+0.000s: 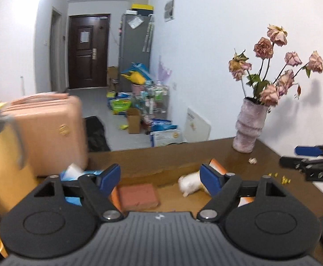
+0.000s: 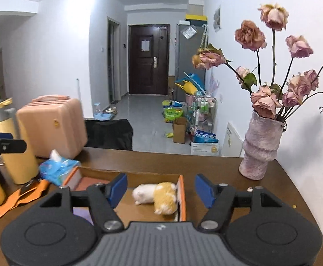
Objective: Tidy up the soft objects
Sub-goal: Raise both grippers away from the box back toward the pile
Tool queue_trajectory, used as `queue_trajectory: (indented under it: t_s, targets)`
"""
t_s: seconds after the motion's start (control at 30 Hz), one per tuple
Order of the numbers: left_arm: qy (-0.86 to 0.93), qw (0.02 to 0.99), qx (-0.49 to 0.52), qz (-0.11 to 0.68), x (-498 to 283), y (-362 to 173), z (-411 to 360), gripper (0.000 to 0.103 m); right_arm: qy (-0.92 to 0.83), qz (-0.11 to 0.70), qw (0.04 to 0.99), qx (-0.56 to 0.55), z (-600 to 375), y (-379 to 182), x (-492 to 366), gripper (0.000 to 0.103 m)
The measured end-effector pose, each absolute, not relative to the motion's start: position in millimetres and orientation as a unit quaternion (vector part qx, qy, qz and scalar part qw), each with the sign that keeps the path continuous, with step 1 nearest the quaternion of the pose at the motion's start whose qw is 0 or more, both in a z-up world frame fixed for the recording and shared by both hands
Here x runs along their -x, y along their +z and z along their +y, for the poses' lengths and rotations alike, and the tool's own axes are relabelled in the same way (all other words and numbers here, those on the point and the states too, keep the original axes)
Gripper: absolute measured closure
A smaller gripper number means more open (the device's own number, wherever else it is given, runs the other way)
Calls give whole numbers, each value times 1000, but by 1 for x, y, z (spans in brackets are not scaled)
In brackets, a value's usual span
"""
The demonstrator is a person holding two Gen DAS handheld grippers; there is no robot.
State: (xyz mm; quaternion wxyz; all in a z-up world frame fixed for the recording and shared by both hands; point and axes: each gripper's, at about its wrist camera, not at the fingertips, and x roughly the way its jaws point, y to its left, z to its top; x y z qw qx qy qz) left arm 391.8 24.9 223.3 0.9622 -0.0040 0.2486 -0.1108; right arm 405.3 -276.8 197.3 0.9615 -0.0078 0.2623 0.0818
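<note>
A shallow box [image 2: 182, 196] with orange walls sits on the brown worktop [image 2: 183, 161]. The plush toy [image 2: 156, 196], white and yellow, lies inside the box against its right wall; a red sponge [image 1: 137, 195] lies inside toward its left. The left gripper [image 1: 160, 178] and right gripper [image 2: 160, 187] both hover at the box with fingers spread, holding nothing. A tissue pack [image 2: 57, 169] lies just left of the box, a vase [image 2: 259, 148] right of it.
</note>
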Motion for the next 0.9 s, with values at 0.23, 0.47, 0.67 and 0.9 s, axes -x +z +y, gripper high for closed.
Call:
queue_trajectory:
  t_s: [0.23,0.47,0.67,0.9]
  targets:
    - [-113,976,26,186,-228,161,73,13,111,198,974,17,-273,149,-259,29]
    - [-82,984,18,160,-115,94,78,6,113,161,981,2,-245,82,-129,27]
    - [-80,982,-14,171,-64,58,69,5,125,185,974,-29,-248,43,-57,27]
    - [-93,980,4,177,-65,54,65,5,101,178,978,-38,-255,42,-52,27]
